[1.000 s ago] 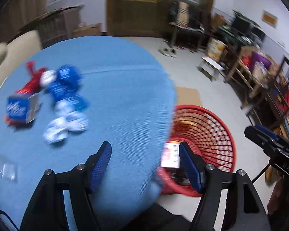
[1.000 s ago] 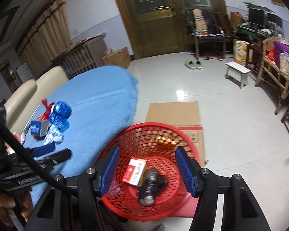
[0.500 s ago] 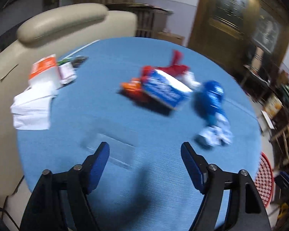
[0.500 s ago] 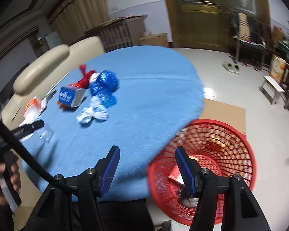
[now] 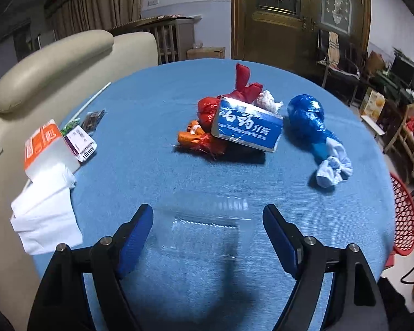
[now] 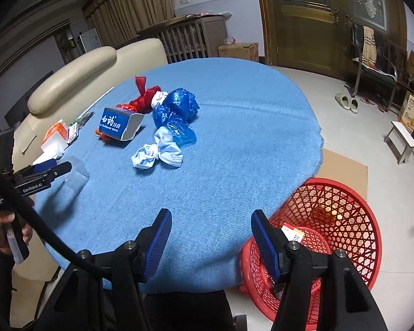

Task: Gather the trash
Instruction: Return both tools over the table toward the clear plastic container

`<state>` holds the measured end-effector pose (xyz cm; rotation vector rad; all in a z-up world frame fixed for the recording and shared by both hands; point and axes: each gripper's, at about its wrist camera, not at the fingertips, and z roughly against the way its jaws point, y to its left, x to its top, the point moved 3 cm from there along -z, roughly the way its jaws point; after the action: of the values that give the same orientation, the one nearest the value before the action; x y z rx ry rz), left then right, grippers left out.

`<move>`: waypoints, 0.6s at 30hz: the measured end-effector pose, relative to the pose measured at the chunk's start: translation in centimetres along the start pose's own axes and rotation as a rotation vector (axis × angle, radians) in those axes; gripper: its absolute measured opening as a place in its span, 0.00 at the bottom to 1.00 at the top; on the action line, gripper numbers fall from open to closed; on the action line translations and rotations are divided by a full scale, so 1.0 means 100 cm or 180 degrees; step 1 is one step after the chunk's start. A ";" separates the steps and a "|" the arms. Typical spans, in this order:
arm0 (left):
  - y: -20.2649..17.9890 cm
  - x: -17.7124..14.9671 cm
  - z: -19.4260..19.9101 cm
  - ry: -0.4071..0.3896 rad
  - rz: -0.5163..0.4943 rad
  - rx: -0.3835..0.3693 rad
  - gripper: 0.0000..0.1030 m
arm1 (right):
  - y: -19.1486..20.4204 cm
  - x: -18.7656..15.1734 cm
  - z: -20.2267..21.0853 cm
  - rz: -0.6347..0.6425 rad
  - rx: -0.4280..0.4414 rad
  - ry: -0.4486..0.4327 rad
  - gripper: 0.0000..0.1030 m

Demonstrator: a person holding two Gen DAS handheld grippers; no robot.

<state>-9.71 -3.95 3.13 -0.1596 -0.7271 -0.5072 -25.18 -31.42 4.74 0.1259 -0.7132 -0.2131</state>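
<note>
A clear plastic tray (image 5: 207, 226) lies on the blue table (image 5: 151, 171) between the open fingers of my left gripper (image 5: 208, 220); it also shows in the right wrist view (image 6: 76, 175). Beyond it lie a blue toothpaste box (image 5: 247, 128), red bags (image 5: 229, 102), an orange wrapper (image 5: 191, 138), a blue bag (image 5: 307, 118) and a white mask (image 5: 332, 168). My right gripper (image 6: 209, 233) is open and empty over the table's near edge. The red mesh basket (image 6: 342, 220) stands on the floor to its right and holds a small carton (image 6: 292, 233).
White tissues (image 5: 45, 212), an orange-white pack (image 5: 42, 143) and small packets (image 5: 81, 140) lie at the table's left edge. A beige sofa (image 5: 49, 58) stands behind. Cardboard (image 6: 342, 165), slippers (image 6: 346, 102) and a white stool (image 6: 403, 140) are on the floor.
My left gripper swung from the basket side back over the table and now straddles the clear tray. My right gripper turned from above the basket toward the table.
</note>
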 end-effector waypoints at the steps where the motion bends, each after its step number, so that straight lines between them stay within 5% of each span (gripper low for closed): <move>1: 0.003 0.001 -0.002 0.0001 0.0017 0.0002 0.80 | 0.002 0.001 -0.001 0.0014 0.0006 0.0003 0.62; 8: 0.020 0.013 -0.012 -0.0033 0.0238 0.0102 0.80 | 0.014 0.005 -0.008 0.0079 0.0050 0.0026 0.62; 14: 0.026 0.053 0.014 -0.0399 0.0338 0.0016 0.80 | 0.021 0.005 -0.013 0.0116 0.0093 0.0055 0.62; 18: 0.037 0.052 0.024 -0.0446 0.0432 -0.0011 0.81 | 0.016 0.004 -0.012 0.0057 0.0109 0.0039 0.62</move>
<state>-6.06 -1.99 8.51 -0.2480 -0.8459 -0.3701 -23.79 -29.89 4.40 0.1535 -0.7058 -0.1830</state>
